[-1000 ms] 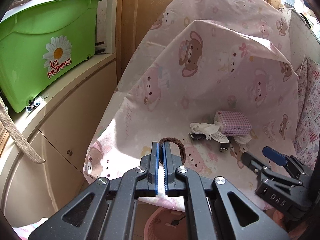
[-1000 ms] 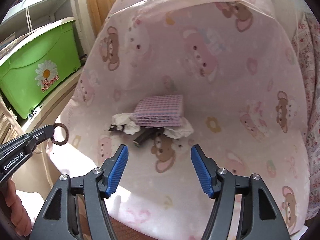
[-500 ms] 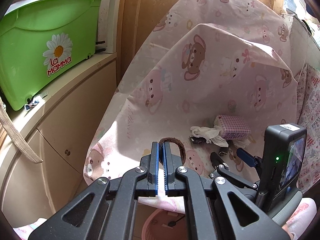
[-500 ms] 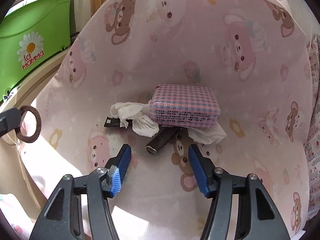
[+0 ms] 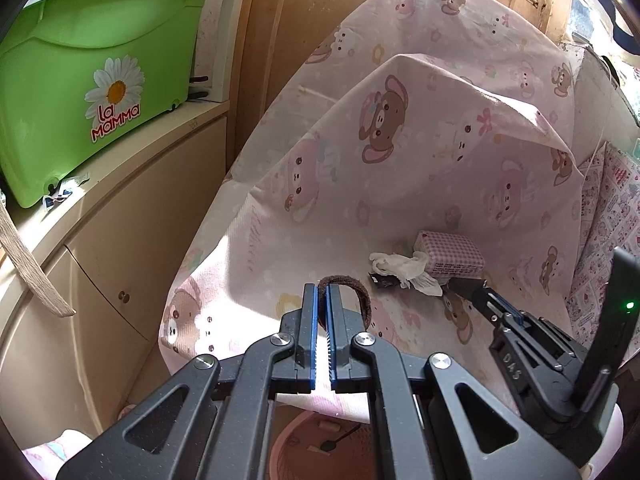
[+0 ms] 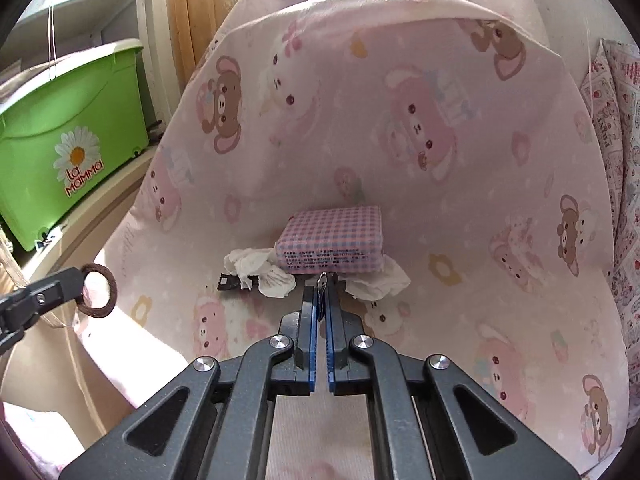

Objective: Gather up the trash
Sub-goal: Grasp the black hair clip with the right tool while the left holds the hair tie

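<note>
On the pink bear-print sheet [image 6: 440, 320] lie a pink checked tissue pack [image 6: 332, 236], crumpled white tissues [image 6: 260, 270] and a small black scrap [image 6: 228, 282]. My right gripper [image 6: 322, 288] is shut just in front of the pack on a small dark tube. Only the tube's silvery end [image 6: 322, 279] shows between the tips. In the left wrist view the right gripper [image 5: 466, 286] reaches in from the right to the tissues [image 5: 400, 266] and pack [image 5: 448, 254]. My left gripper [image 5: 322, 292] is shut on a brown hair tie [image 5: 360, 296], held off the sheet's left edge [image 6: 98, 290].
A green lidded box [image 5: 92, 80] with a daisy label stands on a beige cabinet [image 5: 132, 240] to the left. A pink basket [image 5: 296, 440] sits on the floor below my left gripper. A patterned cushion [image 6: 624, 200] borders the sheet on the right.
My right gripper moved forward to the pile and its jaws went from wide open to shut on the dark tube. The left gripper stayed put with the hair tie.
</note>
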Demonstrator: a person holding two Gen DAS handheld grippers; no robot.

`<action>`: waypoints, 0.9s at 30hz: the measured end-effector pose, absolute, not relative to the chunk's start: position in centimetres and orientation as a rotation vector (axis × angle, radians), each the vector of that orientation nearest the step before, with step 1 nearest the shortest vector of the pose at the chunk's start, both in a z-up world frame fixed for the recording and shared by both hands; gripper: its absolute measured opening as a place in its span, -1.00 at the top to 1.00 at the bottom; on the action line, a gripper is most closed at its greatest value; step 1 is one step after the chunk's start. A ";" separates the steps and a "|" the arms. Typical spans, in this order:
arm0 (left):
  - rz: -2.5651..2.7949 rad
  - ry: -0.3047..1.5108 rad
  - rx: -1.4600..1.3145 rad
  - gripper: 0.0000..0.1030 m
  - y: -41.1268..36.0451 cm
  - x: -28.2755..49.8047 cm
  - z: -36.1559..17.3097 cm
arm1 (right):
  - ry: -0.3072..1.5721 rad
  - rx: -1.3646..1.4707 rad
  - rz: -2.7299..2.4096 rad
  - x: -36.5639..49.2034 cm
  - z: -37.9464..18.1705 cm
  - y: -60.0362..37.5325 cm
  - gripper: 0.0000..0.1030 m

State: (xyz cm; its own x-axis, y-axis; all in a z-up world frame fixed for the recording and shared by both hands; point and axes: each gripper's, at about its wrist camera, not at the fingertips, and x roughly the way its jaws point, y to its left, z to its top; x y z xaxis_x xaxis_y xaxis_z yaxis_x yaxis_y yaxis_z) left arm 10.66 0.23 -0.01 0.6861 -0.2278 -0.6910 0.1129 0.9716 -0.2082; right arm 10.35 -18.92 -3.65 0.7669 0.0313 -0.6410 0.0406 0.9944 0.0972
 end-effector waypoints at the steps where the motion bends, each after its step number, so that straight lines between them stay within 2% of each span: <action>1: -0.192 0.790 -0.149 0.93 0.2 10.6 0.1 | 0.697 0.126 0.014 10.1 -3.3 -19.3 0.92; 10: -0.202 0.785 -0.159 0.93 0.3 10.5 0.4 | 0.713 0.324 0.191 6.8 -0.6 -24.1 0.92; 27: -0.330 0.836 -0.089 0.94 -2.1 7.6 0.6 | 0.759 0.217 0.284 2.9 -0.2 -23.2 0.92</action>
State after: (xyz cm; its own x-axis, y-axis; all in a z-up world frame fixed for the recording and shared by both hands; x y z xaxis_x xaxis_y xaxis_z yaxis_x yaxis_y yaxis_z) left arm 7.63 -2.10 0.60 0.6232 -0.3215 -0.7129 0.2517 0.9456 -0.2064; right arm 2.86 -23.25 -0.22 0.6905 0.3298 -0.6438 -0.1747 0.9397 0.2940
